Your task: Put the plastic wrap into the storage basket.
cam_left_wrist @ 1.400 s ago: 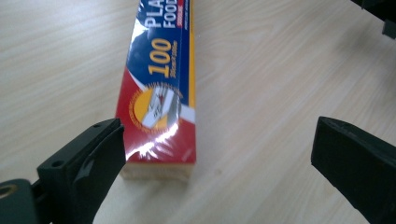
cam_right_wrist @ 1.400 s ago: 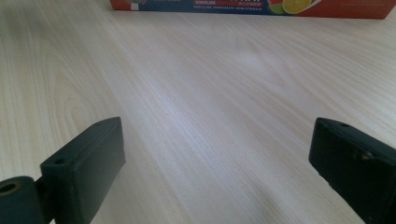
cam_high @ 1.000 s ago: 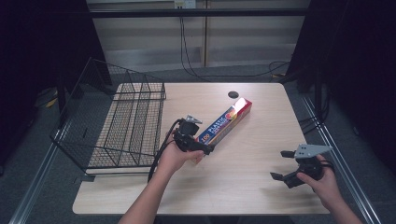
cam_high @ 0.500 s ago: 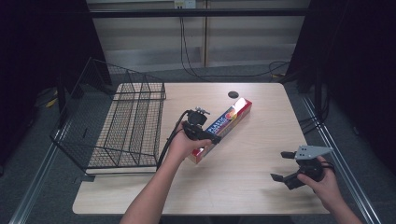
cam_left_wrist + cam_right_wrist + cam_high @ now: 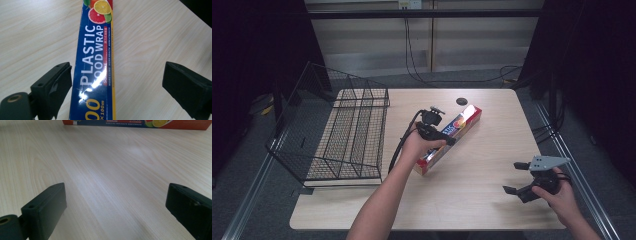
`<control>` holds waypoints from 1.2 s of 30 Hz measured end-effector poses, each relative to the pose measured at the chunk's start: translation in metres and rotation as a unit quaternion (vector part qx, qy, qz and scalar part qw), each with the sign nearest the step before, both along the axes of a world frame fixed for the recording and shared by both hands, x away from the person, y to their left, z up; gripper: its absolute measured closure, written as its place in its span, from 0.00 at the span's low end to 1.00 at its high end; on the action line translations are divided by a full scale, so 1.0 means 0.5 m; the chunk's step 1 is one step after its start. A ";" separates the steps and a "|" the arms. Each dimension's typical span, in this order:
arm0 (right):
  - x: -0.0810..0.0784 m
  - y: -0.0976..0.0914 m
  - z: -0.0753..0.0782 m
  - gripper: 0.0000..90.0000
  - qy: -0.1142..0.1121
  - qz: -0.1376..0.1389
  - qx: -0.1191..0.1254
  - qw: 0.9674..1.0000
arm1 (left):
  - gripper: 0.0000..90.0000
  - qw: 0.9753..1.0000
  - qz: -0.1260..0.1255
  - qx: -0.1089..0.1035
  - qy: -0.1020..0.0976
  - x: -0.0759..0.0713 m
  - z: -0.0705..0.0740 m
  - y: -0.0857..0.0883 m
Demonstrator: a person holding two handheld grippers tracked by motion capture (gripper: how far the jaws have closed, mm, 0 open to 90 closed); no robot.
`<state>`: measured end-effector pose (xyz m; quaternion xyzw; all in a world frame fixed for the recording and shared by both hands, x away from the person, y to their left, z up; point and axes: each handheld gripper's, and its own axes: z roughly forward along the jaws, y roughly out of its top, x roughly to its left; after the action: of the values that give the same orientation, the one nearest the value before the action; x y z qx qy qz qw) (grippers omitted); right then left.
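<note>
A long blue and red box of plastic food wrap (image 5: 466,118) lies slantwise in the middle of the table. My left gripper (image 5: 439,134) hangs over the box's middle, pointing down at it. In the left gripper view the box (image 5: 97,62) runs up between the two jaws of the left gripper (image 5: 120,87). It lies close to the left jaw, with bare table between it and the right jaw. These jaws have just been closing, and the pads do not press on the box. My right gripper (image 5: 515,178) rests open at the table's near right; nothing is between the jaws of the right gripper (image 5: 117,210).
A black wire basket (image 5: 347,130) stands on the table's left side, partly over the edge. A small black round mark (image 5: 461,101) sits near the far edge. Light wood table (image 5: 492,150) lies bare between the box and the right gripper.
My left hand has moved away from me and to the right along the box, from its near end to its middle. The right hand has stayed put.
</note>
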<state>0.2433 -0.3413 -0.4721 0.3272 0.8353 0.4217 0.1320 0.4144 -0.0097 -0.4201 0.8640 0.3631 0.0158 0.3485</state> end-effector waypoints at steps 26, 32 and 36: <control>0.000 -0.006 0.003 0.03 -0.005 -0.002 0.007 1.000 | 0.11 0.999 0.013 0.028 0.019 0.055 -0.021 -0.035; 0.001 -0.006 0.003 0.03 -0.006 0.000 0.006 1.000 | 0.11 0.999 0.006 0.034 0.018 0.063 -0.027 -0.047; 0.000 -0.006 0.004 0.03 -0.005 0.002 0.008 1.000 | 0.11 0.999 0.001 0.042 0.018 0.067 -0.034 -0.059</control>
<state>0.2435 -0.3443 -0.4703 0.3240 0.8319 0.4305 0.1327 0.4480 -0.0394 -0.4369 0.8776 0.3693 0.0157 0.3053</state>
